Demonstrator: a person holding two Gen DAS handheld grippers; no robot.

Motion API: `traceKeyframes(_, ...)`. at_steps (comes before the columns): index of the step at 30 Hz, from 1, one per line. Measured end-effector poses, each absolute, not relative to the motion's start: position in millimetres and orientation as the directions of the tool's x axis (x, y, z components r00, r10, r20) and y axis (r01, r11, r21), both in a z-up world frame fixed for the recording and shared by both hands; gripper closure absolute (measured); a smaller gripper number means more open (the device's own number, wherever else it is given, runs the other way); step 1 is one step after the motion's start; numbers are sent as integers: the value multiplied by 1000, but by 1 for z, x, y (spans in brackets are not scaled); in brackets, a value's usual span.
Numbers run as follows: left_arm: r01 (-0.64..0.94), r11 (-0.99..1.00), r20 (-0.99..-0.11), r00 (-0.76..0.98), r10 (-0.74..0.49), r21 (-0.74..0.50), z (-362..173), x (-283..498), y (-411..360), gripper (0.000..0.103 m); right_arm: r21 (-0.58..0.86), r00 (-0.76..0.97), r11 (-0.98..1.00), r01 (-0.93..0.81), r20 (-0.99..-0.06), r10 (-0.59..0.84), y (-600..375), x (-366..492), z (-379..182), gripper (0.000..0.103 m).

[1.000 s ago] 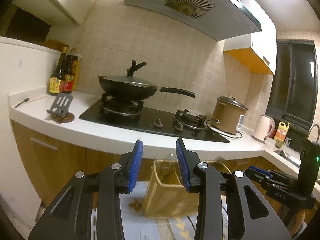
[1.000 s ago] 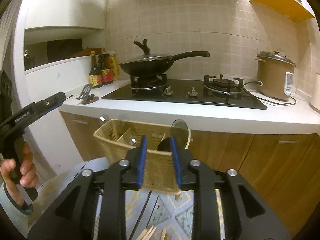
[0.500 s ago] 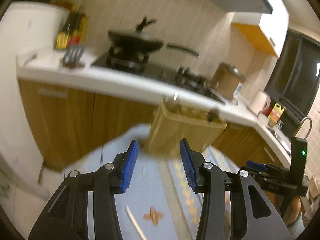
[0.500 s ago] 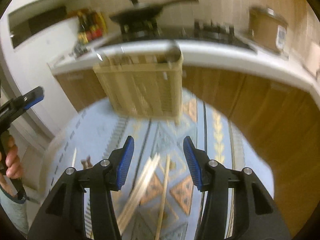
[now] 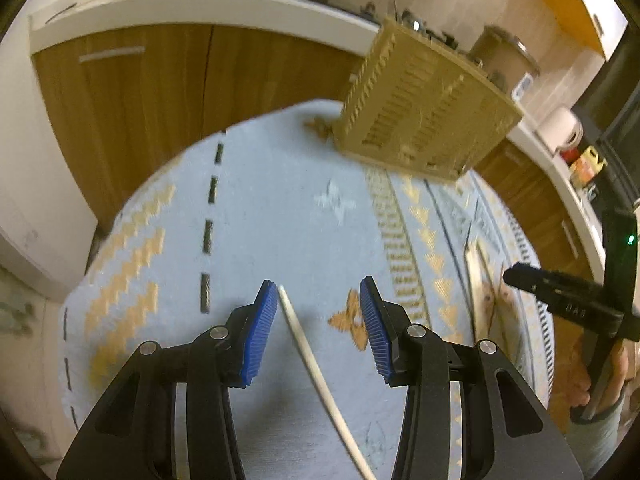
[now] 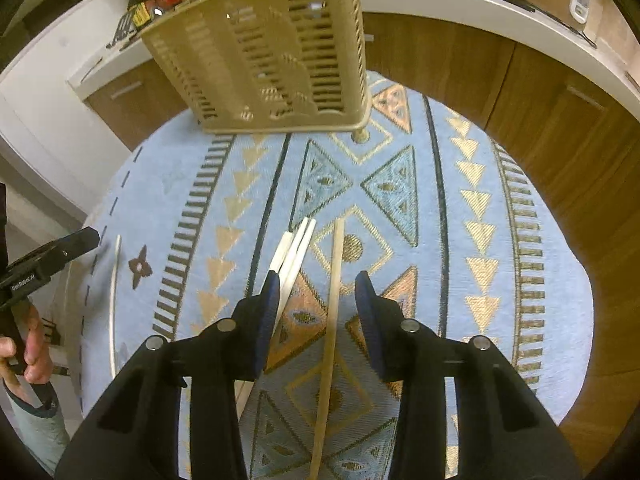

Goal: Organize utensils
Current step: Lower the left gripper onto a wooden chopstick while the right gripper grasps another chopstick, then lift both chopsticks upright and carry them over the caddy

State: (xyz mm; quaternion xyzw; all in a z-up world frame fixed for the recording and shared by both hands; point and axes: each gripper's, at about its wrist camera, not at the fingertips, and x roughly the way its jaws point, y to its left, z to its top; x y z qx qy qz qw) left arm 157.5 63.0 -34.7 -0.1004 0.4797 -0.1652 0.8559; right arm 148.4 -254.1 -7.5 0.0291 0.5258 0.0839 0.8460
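Chopsticks lie on the patterned blue tablecloth [image 6: 460,216]. 1 pale chopstick [image 5: 316,372] lies between the pads of the left gripper [image 5: 318,320], running from 11 to 5 o'clock; the jaws stand apart and do not touch it. The right gripper [image 6: 316,308] has a tan chopstick [image 6: 332,320] between its closing jaws, untouched, with a white pair [image 6: 294,250] at its left pad. At 12 o'clock stands the slotted beige utensil basket [image 6: 276,52], near the wooden cabinets [image 6: 520,92].
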Motion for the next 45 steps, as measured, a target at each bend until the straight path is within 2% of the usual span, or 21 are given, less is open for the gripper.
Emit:
traceKeyframes(13,192,938,-869,359,-341,-289,-57,158,52,64,102,387,989,-105,-912,135,-266,155,-25,70)
traceKeyframes(20,267,952,-910,340,-238,-150,-57,147,30,64,35,326,983,-180,-941,93,-250,151,-29,71)
traceKeyframes(22,285,952,-916,340,-214,-116,-58,146,24,61,3,315,981,-192,-947,64,-245,151,-30,73)
traceKeyframes(26,319,948,-923,360,-137,-16,-59,144,11,61,-49,284,972,-228,-959,18,-236,155,-30,78)
traceKeyframes(32,330,944,-924,362,-121,6,-59,141,9,69,-54,248,962,-269,-969,15,-220,159,-29,96)
traceKeyframes(35,326,945,-926,360,-115,9,-57,141,12,82,-48,248,962,-269,-969,21,-216,160,-28,97)
traceKeyframes(36,325,946,-927,356,-115,8,-57,141,13,94,-45,251,962,-268,-968,24,-216,160,-28,97)
traceKeyframes(37,324,946,-929,352,-117,4,-56,142,14,96,-41,253,963,-266,-967,29,-218,160,-28,98)
traceKeyframes(40,327,945,-927,347,-138,-19,-56,143,15,99,-23,259,966,-257,-965,46,-220,155,-30,98)
traceKeyframes(45,311,931,-885,354,-302,-193,-48,143,24,99,19,297,967,-252,-950,96,-239,143,-22,99)
